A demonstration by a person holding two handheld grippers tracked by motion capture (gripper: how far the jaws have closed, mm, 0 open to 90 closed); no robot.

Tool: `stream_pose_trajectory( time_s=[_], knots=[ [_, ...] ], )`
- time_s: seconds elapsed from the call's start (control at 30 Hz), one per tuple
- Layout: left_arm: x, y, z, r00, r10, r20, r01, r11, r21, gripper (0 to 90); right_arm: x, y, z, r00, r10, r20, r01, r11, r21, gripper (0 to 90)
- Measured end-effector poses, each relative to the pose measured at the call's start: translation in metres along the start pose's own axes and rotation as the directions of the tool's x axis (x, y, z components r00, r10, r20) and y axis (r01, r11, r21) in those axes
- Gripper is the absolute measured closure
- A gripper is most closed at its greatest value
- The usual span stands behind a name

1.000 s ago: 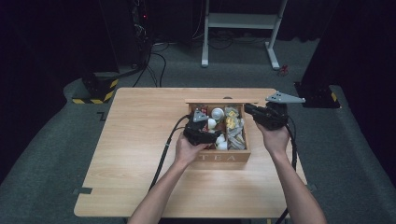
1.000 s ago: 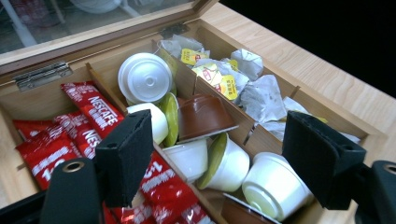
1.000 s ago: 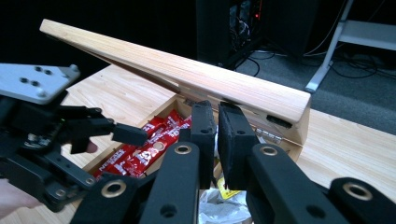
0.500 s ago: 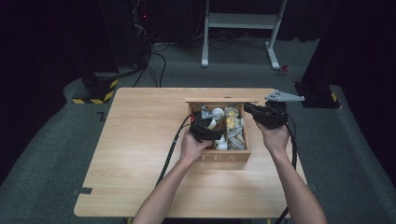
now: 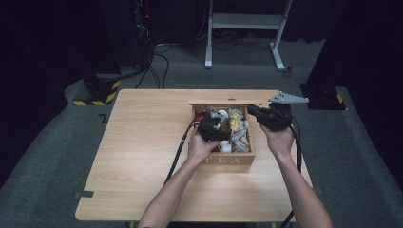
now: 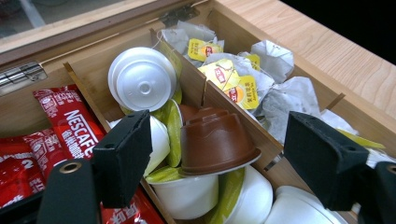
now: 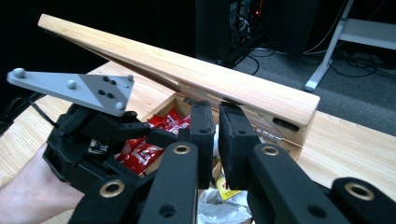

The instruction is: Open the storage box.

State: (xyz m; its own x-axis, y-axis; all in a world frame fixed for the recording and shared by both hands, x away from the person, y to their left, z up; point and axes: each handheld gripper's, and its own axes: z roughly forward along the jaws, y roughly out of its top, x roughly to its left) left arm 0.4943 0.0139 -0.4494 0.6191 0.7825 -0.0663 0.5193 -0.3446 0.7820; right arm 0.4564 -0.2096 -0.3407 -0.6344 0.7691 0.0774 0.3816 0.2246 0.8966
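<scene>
An open wooden tea box (image 5: 228,160) stands on the table, its lid (image 5: 223,101) raised at the back. My left gripper (image 5: 212,127) reaches down into the box. Its open jaws straddle a brown capsule (image 6: 215,140) that lies on white capsules (image 6: 142,84) in the middle compartment, without touching it. Red Nescafe sachets (image 6: 70,121) fill the compartment on one side, yellow-tagged tea bags (image 6: 233,79) the other. My right gripper (image 5: 254,113) hovers at the box's right rim. Its jaws (image 7: 217,112) are shut with nothing between them, just below the tilted lid (image 7: 187,70).
The light wooden table (image 5: 142,142) has bare room left of the box and in front of it. Black cables trail from both grippers toward the near edge. A white metal frame (image 5: 247,21) and black stands sit on the grey floor beyond the table.
My left gripper has moved a little forward and right, deeper over the box's middle compartment. The right gripper has barely moved.
</scene>
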Motion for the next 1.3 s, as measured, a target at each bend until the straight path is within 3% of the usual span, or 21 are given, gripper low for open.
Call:
stream_pose_trajectory(
  time_s=[0.2, 0.57, 0.73, 0.9, 1.07, 1.2, 1.3],
  knots=[
    [-0.003, 0.007, 0.005, 0.9999, 0.014, -0.01, -0.014, 0.9999, 0.009, 24.6, 0.0, 0.0, 0.001, 1.0, 0.002, 0.001, -0.002, 1.0, 0.003, 83.8],
    [0.001, 0.007, 0.014, 0.9992, 0.014, -0.037, -0.012, 0.999, 0.043, 25.9, -0.001, 0.0, 0.001, 1.0, 0.003, 0.0, -0.003, 1.0, 0.004, 83.8],
    [-0.001, 0.007, 0.015, 0.9976, 0.033, -0.061, -0.028, 0.997, 0.071, 29.8, -0.002, 0.0, 0.001, 1.0, 0.005, 0.0, -0.005, 1.0, 0.007, 83.8],
    [0.001, 0.007, 0.016, 0.9988, 0.003, -0.049, 0.002, 0.9949, 0.101, 33.4, -0.002, 0.0, 0.001, 1.0, 0.005, 0.004, -0.005, 1.0, 0.007, 83.5],
    [-0.002, 0.008, 0.019, 0.9976, 0.034, -0.06, -0.026, 0.9914, 0.128, 34.4, -0.002, 0.001, 0.001, 1.0, 0.0, 0.005, 0.0, 1.0, 0.01, 83.6],
    [0.0, 0.009, 0.02, 0.9981, 0.023, -0.057, -0.016, 0.9917, 0.127, 34.4, -0.001, 0.001, 0.001, 1.0, 0.001, 0.007, -0.001, 1.0, 0.008, 83.4],
    [-0.001, 0.009, 0.021, 0.9977, 0.035, -0.058, -0.027, 0.9896, 0.141, 41.3, -0.001, 0.001, 0.001, 1.0, -0.002, 0.008, 0.002, 1.0, 0.011, 83.4]
  ],
)
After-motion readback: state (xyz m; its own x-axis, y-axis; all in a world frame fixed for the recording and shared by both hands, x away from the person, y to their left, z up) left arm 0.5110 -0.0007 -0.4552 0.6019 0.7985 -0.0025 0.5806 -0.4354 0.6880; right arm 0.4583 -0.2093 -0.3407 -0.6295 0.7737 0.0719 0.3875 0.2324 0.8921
